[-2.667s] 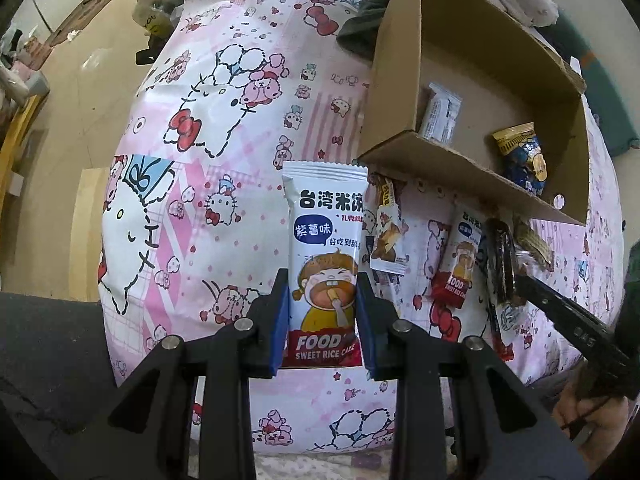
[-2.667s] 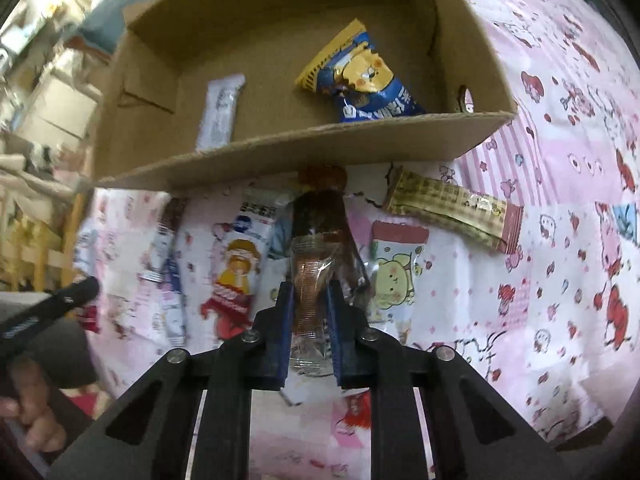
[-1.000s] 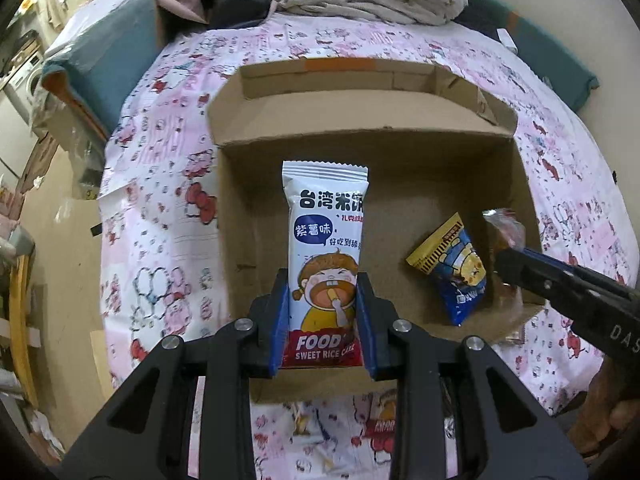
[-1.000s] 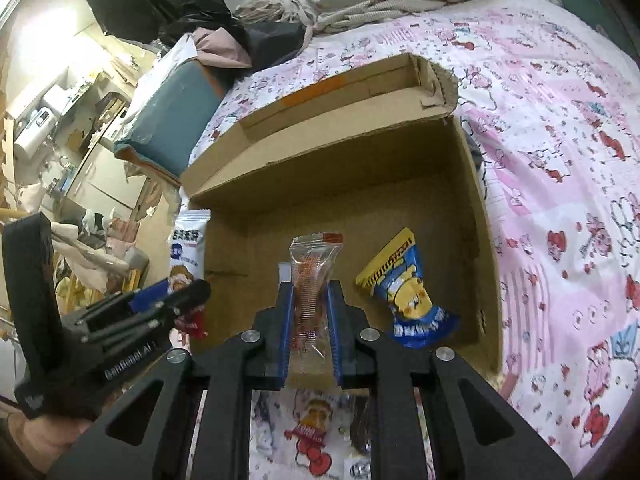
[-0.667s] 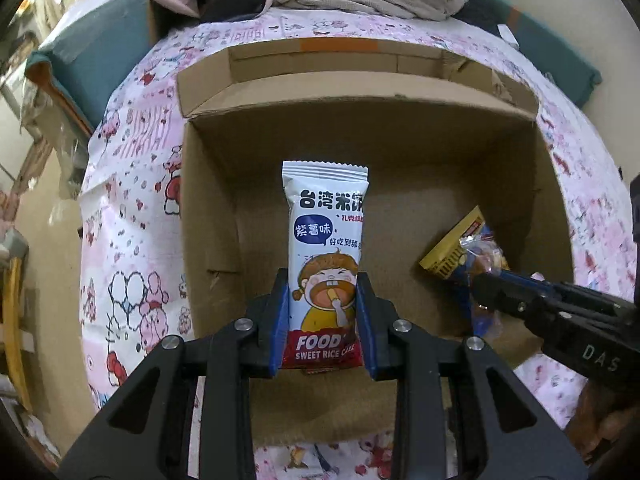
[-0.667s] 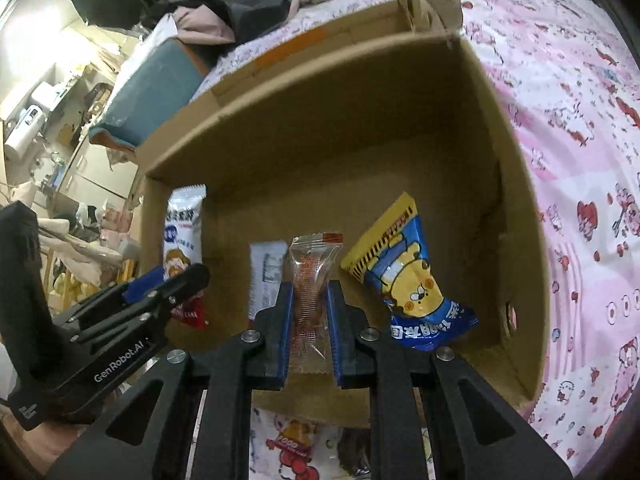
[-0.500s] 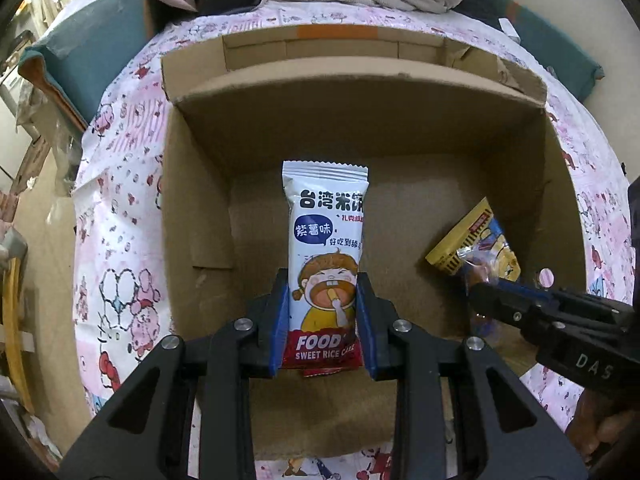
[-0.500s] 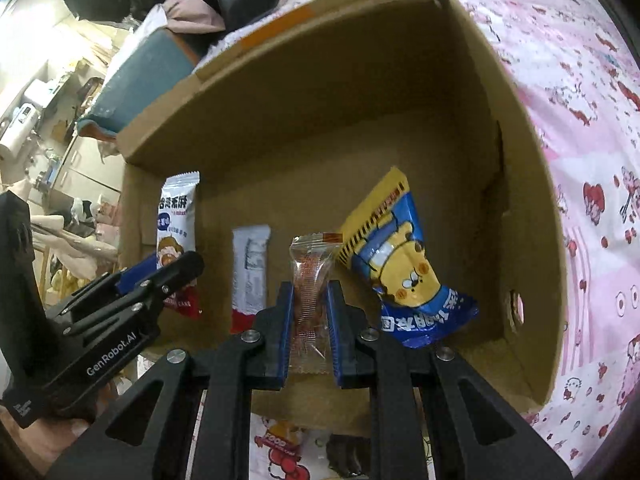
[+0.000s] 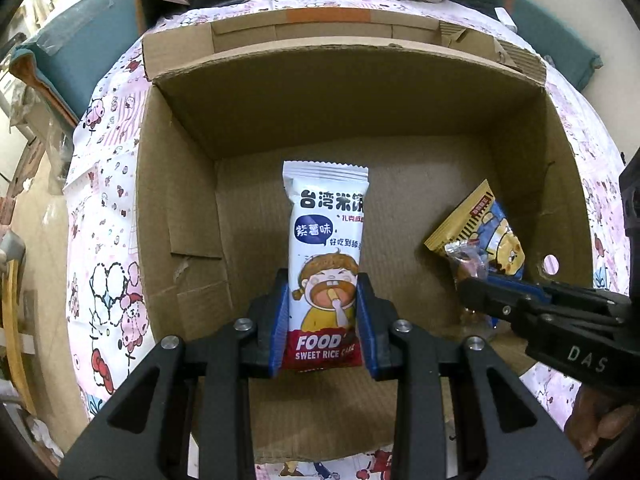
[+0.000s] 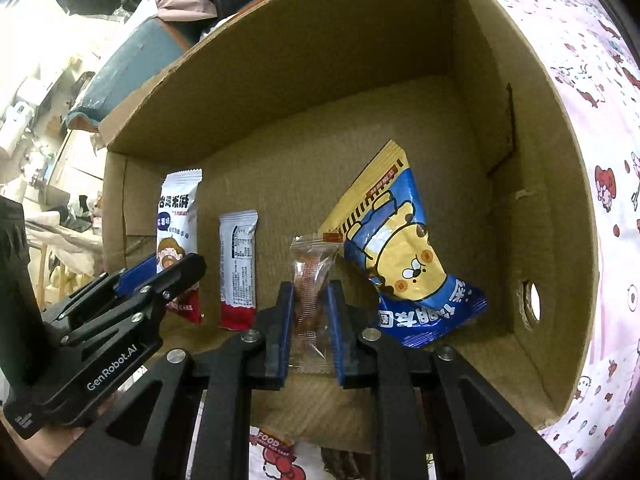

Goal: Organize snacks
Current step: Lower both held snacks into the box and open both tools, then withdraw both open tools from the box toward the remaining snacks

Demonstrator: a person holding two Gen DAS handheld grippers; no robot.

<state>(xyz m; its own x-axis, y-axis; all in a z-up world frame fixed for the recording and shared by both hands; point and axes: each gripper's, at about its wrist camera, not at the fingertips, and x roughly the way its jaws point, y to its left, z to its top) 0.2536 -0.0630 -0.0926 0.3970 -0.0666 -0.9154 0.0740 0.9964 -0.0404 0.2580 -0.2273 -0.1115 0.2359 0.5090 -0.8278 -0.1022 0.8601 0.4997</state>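
While poised over the cardboard box (image 9: 180,208), left hand-held gripper (image 9: 323,320) clamped on rice cake packet (image 9: 326,248); right hand-held gripper (image 10: 310,316) pinching clear candy wrapper (image 10: 310,276), blue-yellow snack bag (image 10: 404,264) at two o'clock.

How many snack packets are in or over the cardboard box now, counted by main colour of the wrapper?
White packets: 2, the rice cake packet and the small white packet
Blue and yellow packet: 1
Clear packet: 1
Total: 4

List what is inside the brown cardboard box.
On the brown cardboard box floor: a blue-and-yellow bear packet and a small white-and-red bar. Both grippers' held snacks hover inside; floor beneath them is hidden.
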